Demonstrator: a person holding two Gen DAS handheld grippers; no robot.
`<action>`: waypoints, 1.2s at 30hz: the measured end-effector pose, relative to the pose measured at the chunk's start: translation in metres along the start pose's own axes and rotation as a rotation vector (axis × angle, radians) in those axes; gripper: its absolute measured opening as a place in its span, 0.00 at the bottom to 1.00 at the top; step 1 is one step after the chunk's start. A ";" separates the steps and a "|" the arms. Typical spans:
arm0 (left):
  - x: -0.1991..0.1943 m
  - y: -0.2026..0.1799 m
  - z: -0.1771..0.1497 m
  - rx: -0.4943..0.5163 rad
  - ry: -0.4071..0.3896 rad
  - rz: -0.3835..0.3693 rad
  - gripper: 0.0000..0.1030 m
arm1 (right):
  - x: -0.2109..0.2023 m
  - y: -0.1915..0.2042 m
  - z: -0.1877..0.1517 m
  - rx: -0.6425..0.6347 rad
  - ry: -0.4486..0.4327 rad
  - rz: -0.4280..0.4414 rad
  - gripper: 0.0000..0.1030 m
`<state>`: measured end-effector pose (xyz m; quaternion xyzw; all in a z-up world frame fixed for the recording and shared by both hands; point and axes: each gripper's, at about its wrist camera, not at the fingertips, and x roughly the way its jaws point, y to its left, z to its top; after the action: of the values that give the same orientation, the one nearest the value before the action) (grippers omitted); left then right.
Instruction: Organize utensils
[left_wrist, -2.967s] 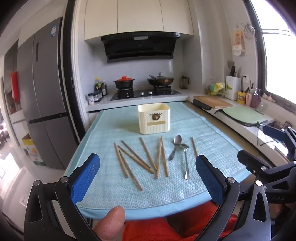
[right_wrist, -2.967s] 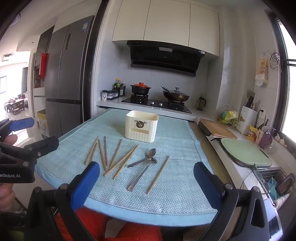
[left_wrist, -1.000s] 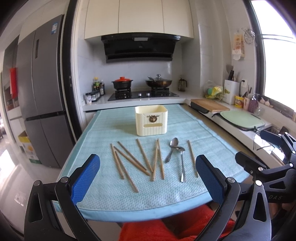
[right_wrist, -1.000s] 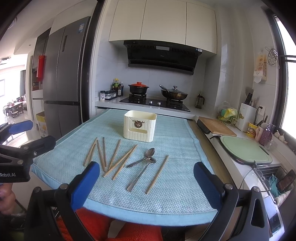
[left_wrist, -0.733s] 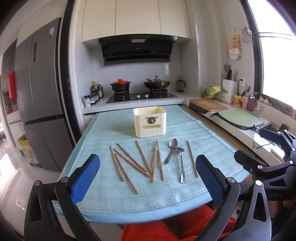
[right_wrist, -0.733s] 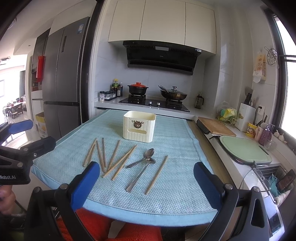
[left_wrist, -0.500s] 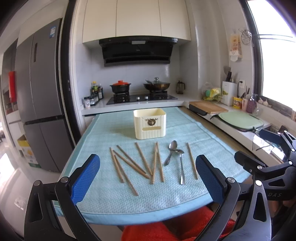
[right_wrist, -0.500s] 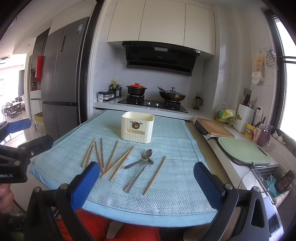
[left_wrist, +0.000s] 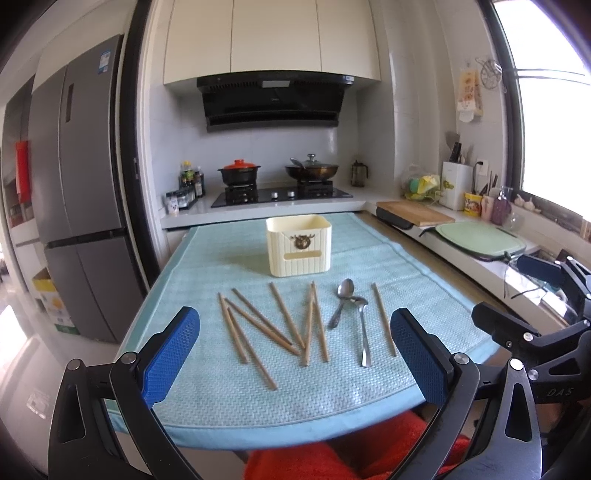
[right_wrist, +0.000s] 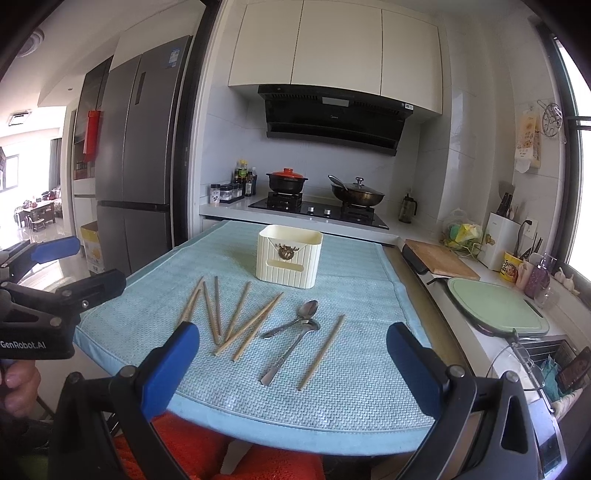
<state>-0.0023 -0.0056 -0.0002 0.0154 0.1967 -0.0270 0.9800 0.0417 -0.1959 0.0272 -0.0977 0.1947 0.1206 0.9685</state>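
Hovering wide apart, left gripper (left_wrist: 294, 352), right gripper (right_wrist: 291, 356) (both empty), chopsticks (left_wrist: 280, 325) scattered.

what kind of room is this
A home kitchen, most likely. A stove with a red-lidded pot sits under a black range hood, a tall grey fridge stands at the left, and chopsticks and spoons lie on the table.

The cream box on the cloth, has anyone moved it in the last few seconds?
No. The box sits at the same spot on the blue cloth, behind the chopsticks; only the cameras shifted slightly.
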 end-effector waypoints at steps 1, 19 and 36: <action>0.000 0.001 0.000 -0.003 0.002 -0.007 1.00 | 0.000 0.000 0.000 0.001 -0.002 -0.001 1.00; 0.020 0.015 -0.004 -0.088 0.086 -0.033 1.00 | 0.007 0.002 0.008 -0.019 -0.034 0.014 1.00; 0.027 0.074 -0.020 -0.212 0.113 0.143 1.00 | 0.044 -0.028 0.003 0.031 -0.048 0.069 1.00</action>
<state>0.0190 0.0678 -0.0272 -0.0726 0.2519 0.0649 0.9628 0.0899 -0.2128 0.0158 -0.0730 0.1766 0.1531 0.9696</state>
